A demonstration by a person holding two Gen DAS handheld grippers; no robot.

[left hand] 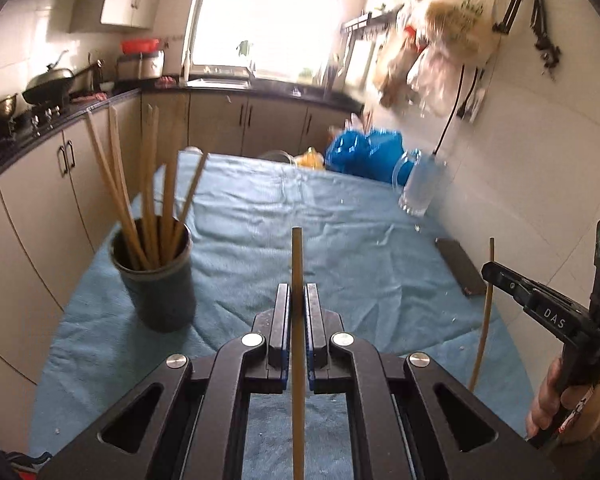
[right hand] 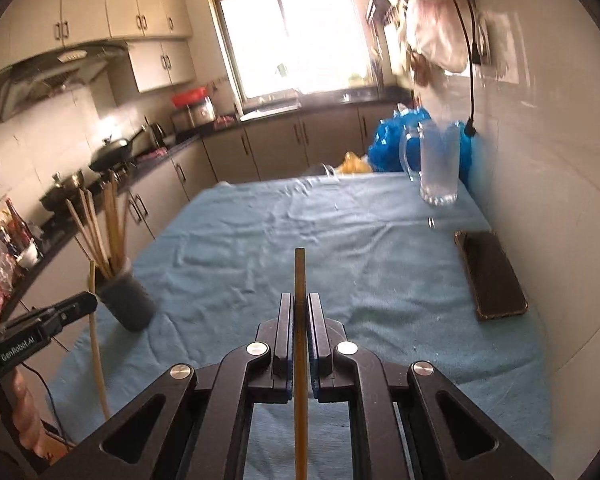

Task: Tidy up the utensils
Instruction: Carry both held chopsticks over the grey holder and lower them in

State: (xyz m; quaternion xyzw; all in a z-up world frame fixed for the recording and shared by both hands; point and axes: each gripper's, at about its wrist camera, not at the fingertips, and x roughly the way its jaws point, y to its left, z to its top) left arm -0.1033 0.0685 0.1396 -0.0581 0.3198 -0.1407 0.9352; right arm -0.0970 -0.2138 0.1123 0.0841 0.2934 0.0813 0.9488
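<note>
Blue-clothed tabletop (left hand: 260, 216): left gripper (left hand: 298, 296) pinches a chopstick (left hand: 298, 360), right gripper (right hand: 299, 306) pinches another (right hand: 300, 380); holder (left hand: 156, 276) near left edge.

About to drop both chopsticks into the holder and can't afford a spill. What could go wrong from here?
1. The dark holder is already crowded with splayed chopsticks; a new one could snag on them or tip it.
2. Left gripper and right gripper each pinch one chopstick near its top, so the long lower end may swing.
3. The glass mug and phone lie in sweeping range.
</note>
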